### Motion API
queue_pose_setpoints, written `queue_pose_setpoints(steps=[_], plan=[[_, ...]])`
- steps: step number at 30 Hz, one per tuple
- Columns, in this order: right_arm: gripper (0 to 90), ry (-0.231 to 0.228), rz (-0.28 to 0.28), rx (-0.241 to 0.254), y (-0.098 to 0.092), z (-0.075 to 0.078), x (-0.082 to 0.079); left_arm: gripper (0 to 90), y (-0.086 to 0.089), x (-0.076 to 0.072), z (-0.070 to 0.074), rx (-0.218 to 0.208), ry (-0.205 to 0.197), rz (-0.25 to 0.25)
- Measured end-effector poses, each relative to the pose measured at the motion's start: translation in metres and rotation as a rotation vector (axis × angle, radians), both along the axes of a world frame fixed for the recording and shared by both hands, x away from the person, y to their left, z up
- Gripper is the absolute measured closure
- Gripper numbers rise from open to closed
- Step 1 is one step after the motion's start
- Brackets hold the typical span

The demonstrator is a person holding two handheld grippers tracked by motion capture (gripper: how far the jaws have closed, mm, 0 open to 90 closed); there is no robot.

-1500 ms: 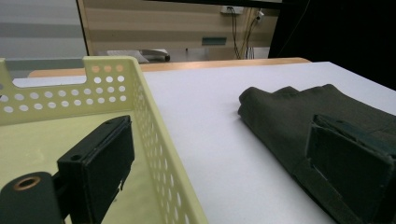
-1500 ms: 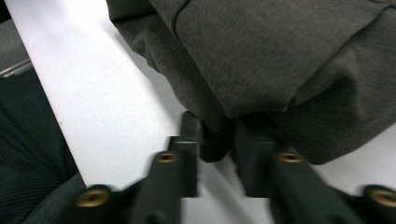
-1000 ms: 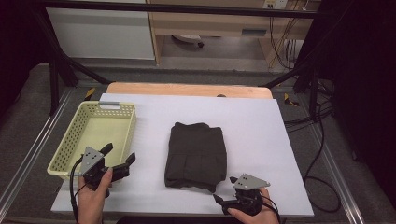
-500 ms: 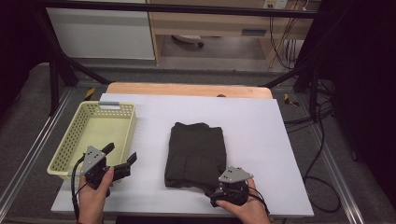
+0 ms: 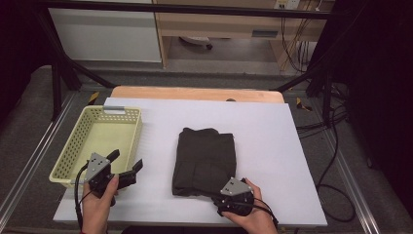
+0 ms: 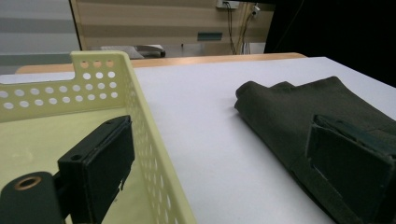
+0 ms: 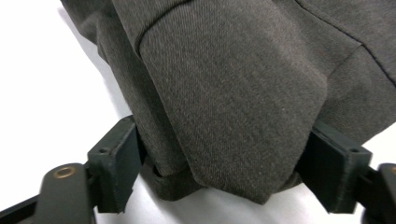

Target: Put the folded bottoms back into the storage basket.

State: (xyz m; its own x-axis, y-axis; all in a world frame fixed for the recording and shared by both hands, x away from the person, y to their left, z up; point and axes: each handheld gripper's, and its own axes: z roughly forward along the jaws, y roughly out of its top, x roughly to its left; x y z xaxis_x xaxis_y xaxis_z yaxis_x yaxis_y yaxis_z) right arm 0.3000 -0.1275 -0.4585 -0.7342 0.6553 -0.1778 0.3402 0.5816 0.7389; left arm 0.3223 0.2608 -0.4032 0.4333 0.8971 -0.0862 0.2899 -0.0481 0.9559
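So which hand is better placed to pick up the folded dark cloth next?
Right. The right gripper is at the near edge of the folded dark cloth, its jaws just closing with the cloth's corner between them. The left gripper hangs open by the yellow basket, apart from the cloth.

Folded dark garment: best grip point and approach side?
Take the folded garment at its near right corner, coming in low from the person's side. That corner is a thick rounded fold standing off the table, and the right gripper jaws already straddle it.
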Motion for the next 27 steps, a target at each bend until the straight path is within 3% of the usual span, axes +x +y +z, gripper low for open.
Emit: queue_pose_setpoints(steps=[7,12,18,27], plan=[[30.2,0.005,-0.024,0.004,0.001,0.0,0.003,7.7,-0.002,0.0,-0.001,0.009,0.001,-0.006],[42.3,-0.009,-0.019,-0.006,-0.001,0.003,0.003,7.7,-0.002,0.0,-0.001,0.007,0.004,-0.004],[58.1,-0.01,-0.003,0.019,-0.004,0.007,0.003,7.7,0.0,0.0,-0.001,0.003,0.004,0.004],[64.1,-0.012,0.014,0.039,-0.008,0.012,0.002,7.7,0.001,0.002,-0.002,-0.007,0.009,0.012]])
